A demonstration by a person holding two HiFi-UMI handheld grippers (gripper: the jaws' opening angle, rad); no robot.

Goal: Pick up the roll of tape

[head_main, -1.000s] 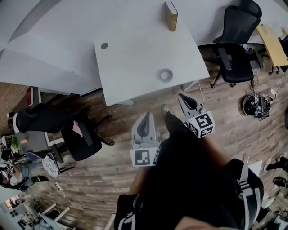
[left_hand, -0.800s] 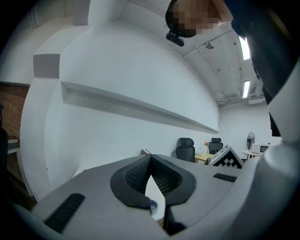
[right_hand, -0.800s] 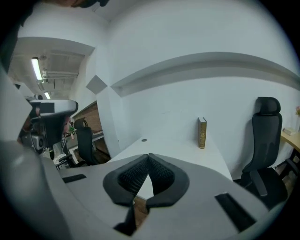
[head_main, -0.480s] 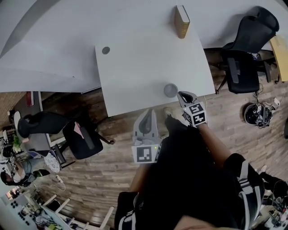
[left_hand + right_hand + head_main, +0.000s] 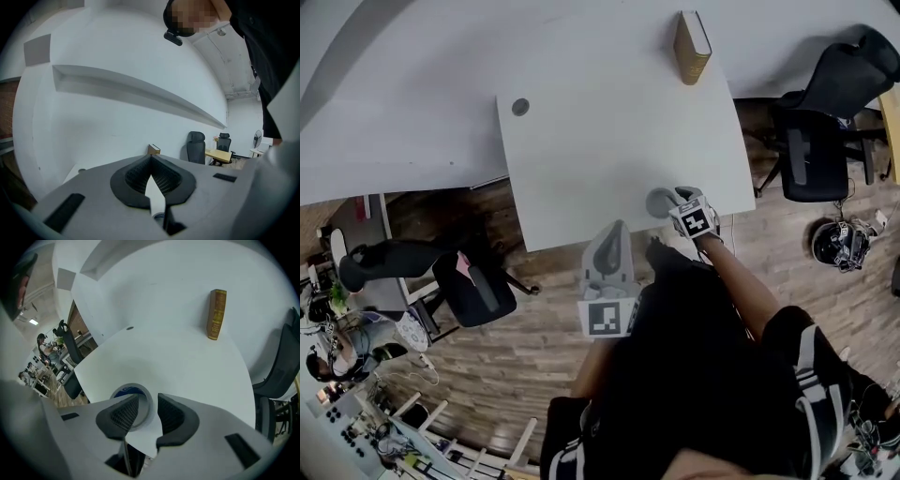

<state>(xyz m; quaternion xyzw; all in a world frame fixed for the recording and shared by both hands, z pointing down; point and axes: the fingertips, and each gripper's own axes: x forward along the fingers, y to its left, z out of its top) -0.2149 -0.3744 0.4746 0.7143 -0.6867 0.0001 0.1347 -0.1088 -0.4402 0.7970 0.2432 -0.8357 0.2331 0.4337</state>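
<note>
The roll of tape is a grey ring lying flat near the front right edge of the white table. My right gripper points steeply down right beside it. In the right gripper view its jaws are opening: one pad hangs over the roll's hole, the other outside it, with the ring's wall in the gap of the right gripper, and neither pad presses on it. My left gripper is shut and empty in front of the table edge; in its own view the left gripper's tips meet.
A brown book stands upright at the table's far edge. A round cable grommet sits at the far left corner. Black office chairs stand right and left of the table. The floor is wood.
The right gripper has swung forward and down onto the tape, and its jaws have gone from shut to open. The left gripper has crept toward the table's edge.
</note>
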